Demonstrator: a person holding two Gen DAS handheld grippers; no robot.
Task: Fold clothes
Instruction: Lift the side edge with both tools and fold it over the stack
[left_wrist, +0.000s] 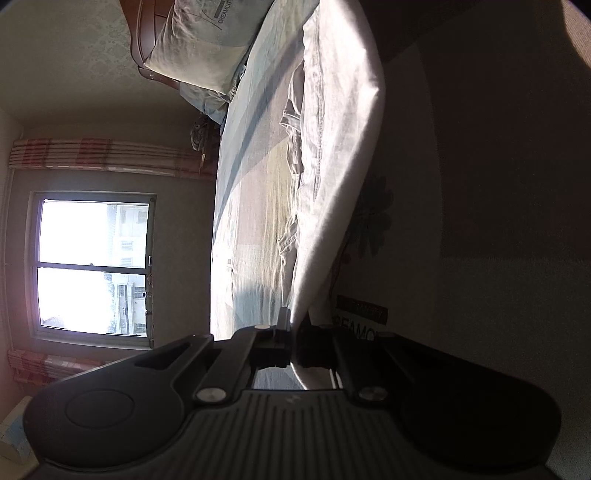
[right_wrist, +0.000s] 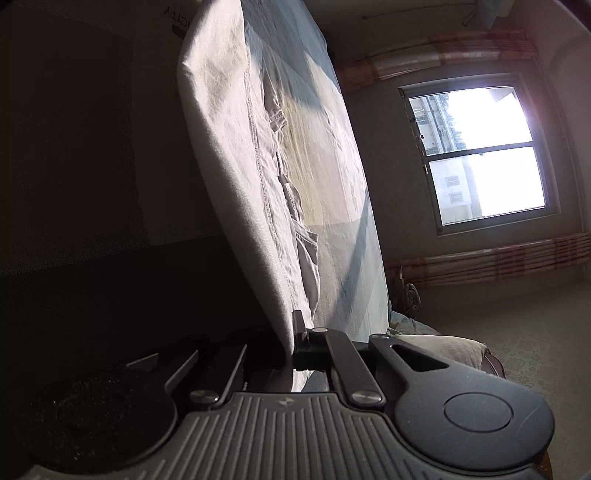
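A pale grey-white garment (left_wrist: 332, 155) with stitched seams lies on the bed, part lifted and stretched taut between my two grippers. My left gripper (left_wrist: 291, 332) is shut on one edge of the garment near the bottom of the left wrist view. My right gripper (right_wrist: 291, 339) is shut on another edge of the same garment (right_wrist: 229, 140). Both cameras are rolled sideways, so the bed stands nearly vertical. The garment's underside is in dark shadow.
The bed has a light blue and yellow striped sheet (left_wrist: 251, 206) that also shows in the right wrist view (right_wrist: 332, 177). A printed pillow (left_wrist: 199, 40) leans on a wooden headboard (left_wrist: 144, 44). A bright window (left_wrist: 92, 266) with pink striped curtains (right_wrist: 495, 258) is beyond.
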